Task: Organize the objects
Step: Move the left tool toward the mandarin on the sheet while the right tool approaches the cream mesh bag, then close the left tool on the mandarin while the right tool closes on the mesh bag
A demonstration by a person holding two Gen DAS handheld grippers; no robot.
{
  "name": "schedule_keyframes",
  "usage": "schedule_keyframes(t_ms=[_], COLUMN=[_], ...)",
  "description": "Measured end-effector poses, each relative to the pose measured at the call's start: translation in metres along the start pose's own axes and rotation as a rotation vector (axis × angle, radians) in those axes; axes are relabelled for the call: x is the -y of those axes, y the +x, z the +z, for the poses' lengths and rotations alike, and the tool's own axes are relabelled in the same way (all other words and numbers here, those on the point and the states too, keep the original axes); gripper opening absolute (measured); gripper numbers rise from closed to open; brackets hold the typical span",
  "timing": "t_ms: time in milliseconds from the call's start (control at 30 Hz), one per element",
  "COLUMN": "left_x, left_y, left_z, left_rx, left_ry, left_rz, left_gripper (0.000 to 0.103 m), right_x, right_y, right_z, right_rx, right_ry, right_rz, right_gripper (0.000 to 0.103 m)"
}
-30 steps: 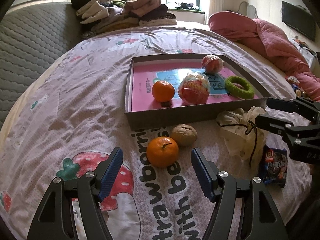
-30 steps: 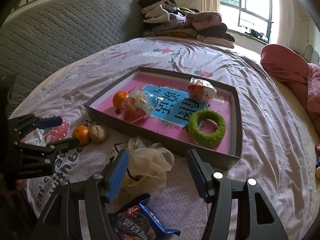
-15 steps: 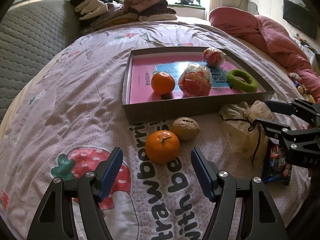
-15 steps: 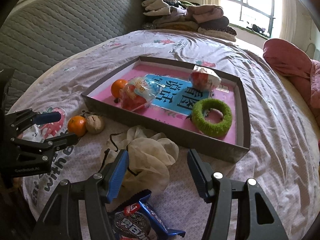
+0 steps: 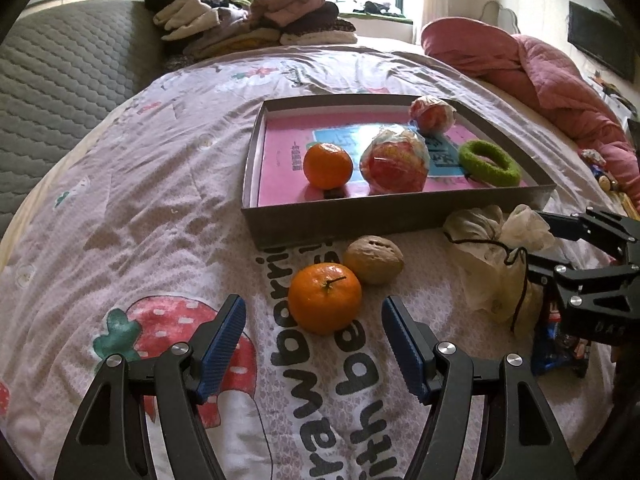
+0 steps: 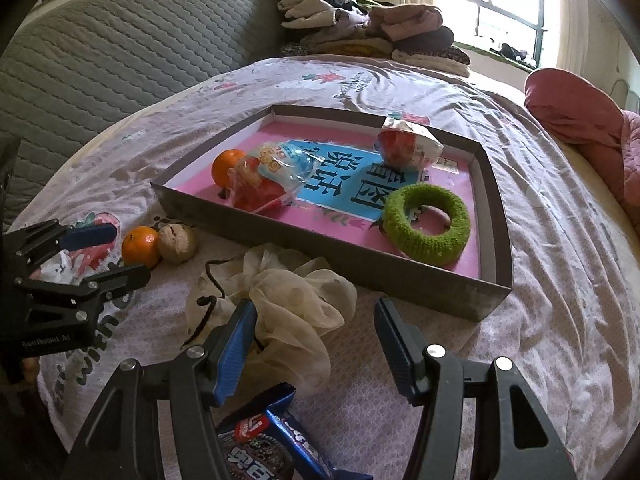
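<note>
Placed, inside the shallow grey tray (image 5: 360, 222) with the pink printed floor, set on the bed: one mandarin (image 5: 328, 165) at the near left; one red fruit in a clear printed wrapper (image 5: 395, 164) just beside it; a second wrapped fruit (image 5: 432, 114) at the far wall; one green knitted ring (image 5: 489, 163) at the right end; four items are thus judged as sorted.

Left outside, on the strawberry-print bedsheet (image 5: 160, 184) before the tray's near wall: a second mandarin (image 5: 325, 298), stem up, touching a walnut (image 5: 374, 259) behind it; a cream gauze drawstring pouch (image 6: 288, 304), crumpled, its black cord trailing loose; a blue snack packet (image 6: 272, 440), nearest the camera in the right wrist view; four items are judged as still to be moved; the task is reckoned about half done.

Left hand-held gripper (image 5: 314, 336): jaws held wide apart, nothing between the pads; angled down at the loose mandarin, which lies just ahead of the blue pads and centred in the gap; this fruit is judged the next pick on that side.

Right hand-held gripper (image 6: 316, 336): jaws likewise held apart, nothing clamped; poised over the gauze pouch, whose fabric lies under and beside the left pad; contact cannot be told; the snack packet lies below the frame of the gripper.

Not part of the sorting, as far as can be judged: folded clothes (image 6: 372, 40) stacked at the far end of the bed; a pink quilt (image 5: 540, 76) bunched on the right.
</note>
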State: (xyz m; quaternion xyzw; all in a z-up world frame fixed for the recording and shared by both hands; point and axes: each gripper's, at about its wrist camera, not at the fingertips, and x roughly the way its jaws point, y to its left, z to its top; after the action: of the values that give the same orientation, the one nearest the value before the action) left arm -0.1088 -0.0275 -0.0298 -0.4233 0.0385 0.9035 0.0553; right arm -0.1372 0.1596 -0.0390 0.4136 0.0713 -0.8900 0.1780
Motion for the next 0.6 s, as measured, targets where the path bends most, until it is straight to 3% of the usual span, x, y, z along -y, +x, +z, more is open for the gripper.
schedule_keyframes(t_ms=[267, 600], left_x=[-0.003, -0.006], left_y=[0.012, 0.018], left_z=[0.0, 0.0], left_rx=[-0.01, -0.001], left_ry=[-0.007, -0.02], left_rz=[0.002, -0.013], left_gripper=[0.072, 0.072], right_x=[0.001, 0.004], right_y=[0.008, 0.011], right_z=[-0.002, -0.004], right_rx=[-0.009, -0.017], right_ry=[0.004, 0.013], right_rz=[0.0, 0.012], right_gripper=[0.06, 0.049])
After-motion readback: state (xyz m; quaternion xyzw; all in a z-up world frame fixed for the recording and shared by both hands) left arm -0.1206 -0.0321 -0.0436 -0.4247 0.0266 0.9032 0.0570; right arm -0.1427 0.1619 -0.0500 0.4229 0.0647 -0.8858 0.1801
